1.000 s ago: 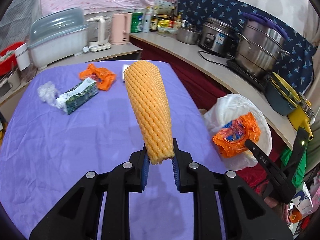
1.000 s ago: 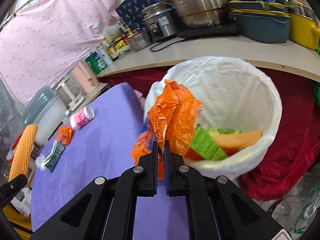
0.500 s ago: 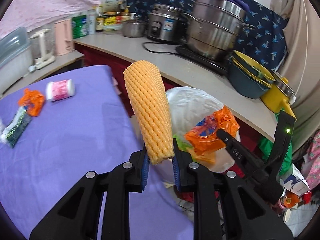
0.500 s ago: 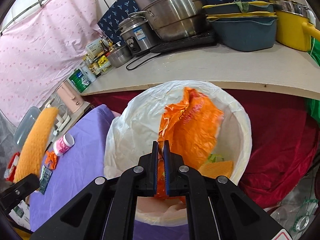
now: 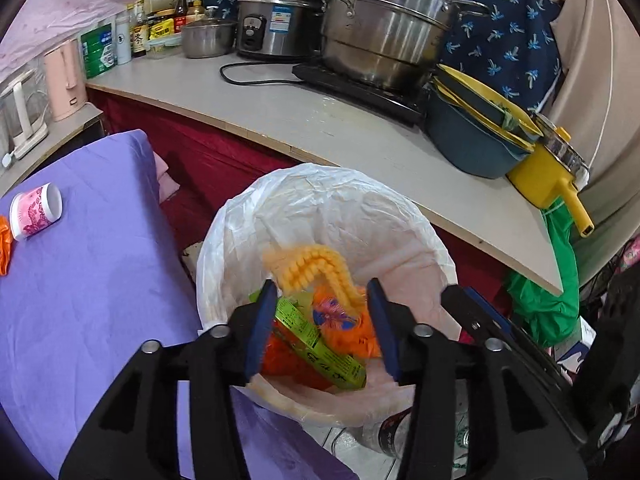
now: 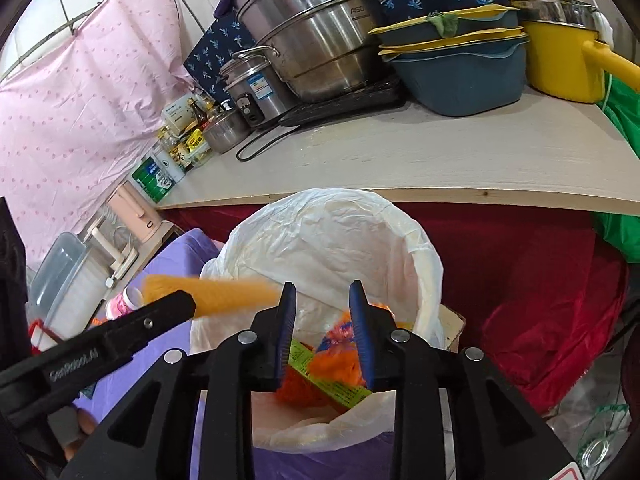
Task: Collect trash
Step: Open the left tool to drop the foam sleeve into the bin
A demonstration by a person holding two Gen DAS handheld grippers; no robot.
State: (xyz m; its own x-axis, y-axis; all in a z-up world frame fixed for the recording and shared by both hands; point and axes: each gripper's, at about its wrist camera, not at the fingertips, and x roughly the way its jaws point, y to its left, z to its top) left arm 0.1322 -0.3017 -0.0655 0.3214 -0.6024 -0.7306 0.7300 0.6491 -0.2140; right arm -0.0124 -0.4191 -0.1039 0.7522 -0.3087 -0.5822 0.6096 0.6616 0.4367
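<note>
Both claws hang over the white plastic-lined trash bin [image 5: 320, 208], which stands at the 3 o'clock edge of the purple-clothed table [image 5: 80, 280] so scraps can be swept across and let go above it. The left claw [image 5: 320, 324] is spread wide with nothing between its blue pads; the yellow foam fruit net [image 5: 316, 270] shows curled just beyond them, over the bin's mouth, blurred as if falling. The right claw [image 6: 322, 328] also stands apart and empty, above the crumpled orange plastic wrapper [image 6: 340, 356] and green carton [image 6: 332, 384] lying in the bin. A pink-printed white cup [image 5: 34, 210] lies on its side at the table's 9 o'clock, likely the next pickup.
</note>
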